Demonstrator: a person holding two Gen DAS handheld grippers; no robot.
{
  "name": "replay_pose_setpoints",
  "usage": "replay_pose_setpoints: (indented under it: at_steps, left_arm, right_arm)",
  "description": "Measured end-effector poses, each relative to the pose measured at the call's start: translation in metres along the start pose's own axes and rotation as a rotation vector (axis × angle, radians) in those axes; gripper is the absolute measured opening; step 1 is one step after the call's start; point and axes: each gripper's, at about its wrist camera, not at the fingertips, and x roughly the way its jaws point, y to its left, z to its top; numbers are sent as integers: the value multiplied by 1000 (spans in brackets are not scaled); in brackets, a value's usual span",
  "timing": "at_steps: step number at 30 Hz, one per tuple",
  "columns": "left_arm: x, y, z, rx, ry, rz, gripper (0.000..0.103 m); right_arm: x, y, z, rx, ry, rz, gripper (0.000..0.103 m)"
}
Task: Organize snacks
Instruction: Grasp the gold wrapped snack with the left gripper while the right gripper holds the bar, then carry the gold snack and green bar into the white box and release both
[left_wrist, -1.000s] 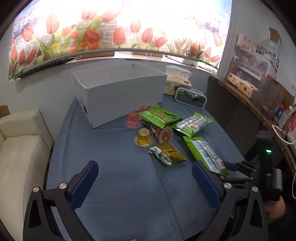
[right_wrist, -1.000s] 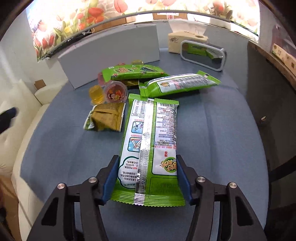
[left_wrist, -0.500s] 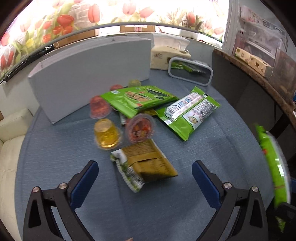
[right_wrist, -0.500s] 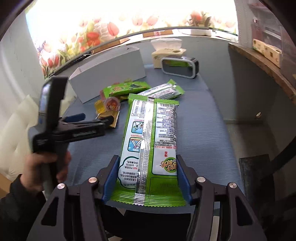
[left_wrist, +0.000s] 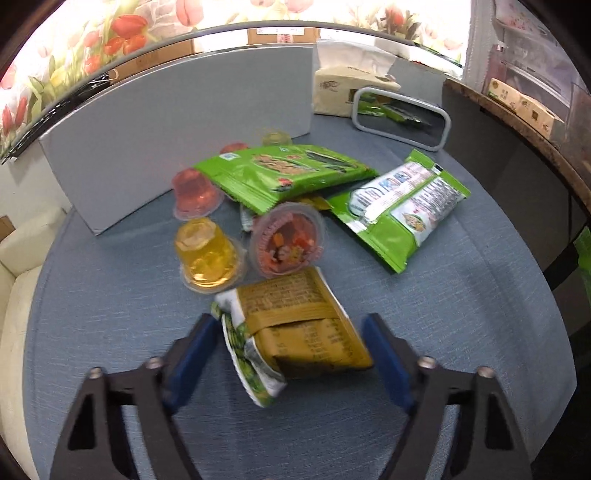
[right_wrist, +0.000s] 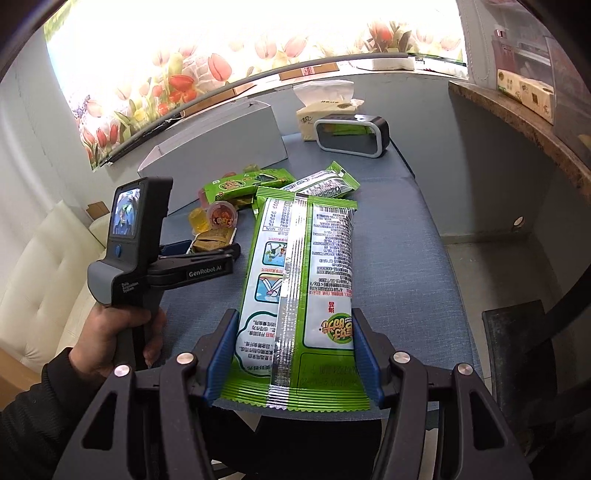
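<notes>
My left gripper (left_wrist: 291, 350) is open, its blue pads on either side of a brown snack packet (left_wrist: 299, 325) lying on the blue table; small gaps show on both sides. My right gripper (right_wrist: 295, 354) is shut on a long green and white snack bag (right_wrist: 299, 280), held above the table's near edge. Behind the brown packet are a yellow jelly cup (left_wrist: 208, 254), a red fruit cup on its side (left_wrist: 288, 243), a red jelly cup (left_wrist: 194, 192) and two green bags (left_wrist: 288, 173) (left_wrist: 402, 206). The grey box (left_wrist: 166, 129) stands behind them. The left gripper also shows in the right wrist view (right_wrist: 207, 247).
A tissue box (left_wrist: 347, 88) and a grey-framed clock (left_wrist: 402, 118) stand at the table's back right. A brown counter (left_wrist: 524, 129) with boxes runs along the right. A white sofa (right_wrist: 44, 280) sits to the left of the table.
My left gripper moved forward and down to the snack pile and narrowed around the brown packet. My right gripper lifted the long green bag up and back from the table.
</notes>
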Motion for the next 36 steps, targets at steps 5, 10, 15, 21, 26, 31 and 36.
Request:
replay_pose_setpoints:
  at_steps: [5,10,15,21,26,31,36]
  left_arm:
    - [-3,11,1,-26,1,-12,58]
    - [-15,22,-3,-78,12,-74,51]
    - [-49,28,-13,-85,-38,-108,51]
    - [-95,45,-9,-119,-110,-134,51]
    - [-123,68,7,-134,-172,-125,51]
    - [-137,92,41,-136,-210,-98,51]
    - [-134,117,83,-139,-242,-99,51]
  right_arm:
    - [2,0,0,0,4,11,63]
    - [0,4,1,-12,3,16,63]
    - [-1,10,4,-25,-6,25,63]
    - [7,26,21,-57,-20,54,63]
    - [18,52,53,-105,-43,98,63]
    - [42,78,101,-149,-68,141,63]
    - [79,107,154,-231,-80,122,63]
